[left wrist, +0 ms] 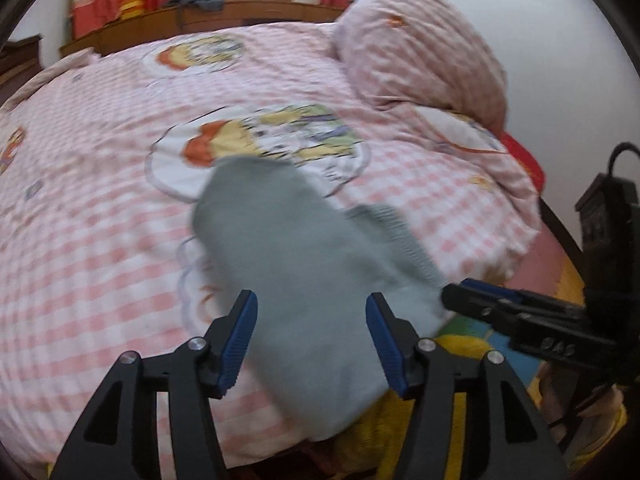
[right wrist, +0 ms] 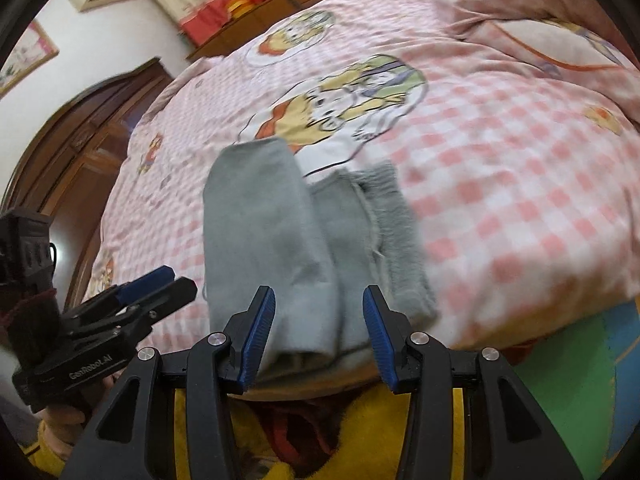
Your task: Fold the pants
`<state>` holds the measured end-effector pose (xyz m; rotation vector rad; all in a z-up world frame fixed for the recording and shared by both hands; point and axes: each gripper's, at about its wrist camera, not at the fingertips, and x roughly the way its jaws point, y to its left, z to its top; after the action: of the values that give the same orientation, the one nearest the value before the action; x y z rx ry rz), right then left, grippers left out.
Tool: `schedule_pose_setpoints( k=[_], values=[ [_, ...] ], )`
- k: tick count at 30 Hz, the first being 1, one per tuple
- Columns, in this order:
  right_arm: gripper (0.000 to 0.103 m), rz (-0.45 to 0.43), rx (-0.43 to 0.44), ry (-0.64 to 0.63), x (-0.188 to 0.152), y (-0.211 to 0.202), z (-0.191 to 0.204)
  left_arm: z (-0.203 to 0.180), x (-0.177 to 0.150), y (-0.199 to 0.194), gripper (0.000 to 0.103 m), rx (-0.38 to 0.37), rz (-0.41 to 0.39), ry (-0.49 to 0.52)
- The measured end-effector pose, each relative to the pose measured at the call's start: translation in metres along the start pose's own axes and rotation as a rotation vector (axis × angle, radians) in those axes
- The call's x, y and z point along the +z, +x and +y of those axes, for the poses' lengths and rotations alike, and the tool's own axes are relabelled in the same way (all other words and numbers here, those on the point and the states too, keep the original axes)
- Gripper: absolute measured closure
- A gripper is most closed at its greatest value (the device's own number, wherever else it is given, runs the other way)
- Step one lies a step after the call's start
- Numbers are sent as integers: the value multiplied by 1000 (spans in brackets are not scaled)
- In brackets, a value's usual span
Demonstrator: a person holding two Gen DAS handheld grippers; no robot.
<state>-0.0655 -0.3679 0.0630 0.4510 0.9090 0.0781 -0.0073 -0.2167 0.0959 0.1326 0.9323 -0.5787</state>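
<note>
On the checked pink bed cover (right wrist: 500,184) lie soft grey pants (right wrist: 280,240), folded long; both tongs, left (left wrist: 311,342) and right (right wrist: 319,334), stand wide, holding nothing.

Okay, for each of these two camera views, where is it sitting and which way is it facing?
Left wrist: rides the open left gripper, facing across the pink checked bedspread over the folded grey fabric pants; right gripper at its right.
Right wrist: rides the open right gripper, same direction; left gripper at its left.
Shared: pants, bedspread, window curtains.
</note>
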Motion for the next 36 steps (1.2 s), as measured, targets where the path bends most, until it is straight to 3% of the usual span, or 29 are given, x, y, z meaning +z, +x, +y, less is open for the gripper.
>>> schedule_pose_setpoints(
  k=[8, 18, 19, 21, 22, 28, 31, 36],
  values=[
    [56, 47, -26, -46, 27, 32, 3, 42, -17, 10, 43, 45, 42, -103],
    [56, 99, 35, -46, 32, 54, 10, 63, -27, 18, 43, 44, 73, -170],
    [57, 95, 29, -51, 31, 55, 12, 65, -27, 18, 43, 42, 73, -177],
    [84, 77, 14, -69, 30, 52, 15, 66, -29, 18, 43, 39, 74, -185],
    [88, 70, 20, -76, 30, 50, 16, 66, -29, 18, 43, 39, 75, -187],
    [93, -24, 67, -65, 31, 16, 18, 67, -30, 16, 43, 44, 71, -194],
    [93, -91, 43, -81, 31, -9, 21, 68, -30, 13, 43, 55, 67, -198],
    [93, -130, -28, -96, 30, -26, 10, 65, -30, 6, 43, 76, 52, -190]
  ],
)
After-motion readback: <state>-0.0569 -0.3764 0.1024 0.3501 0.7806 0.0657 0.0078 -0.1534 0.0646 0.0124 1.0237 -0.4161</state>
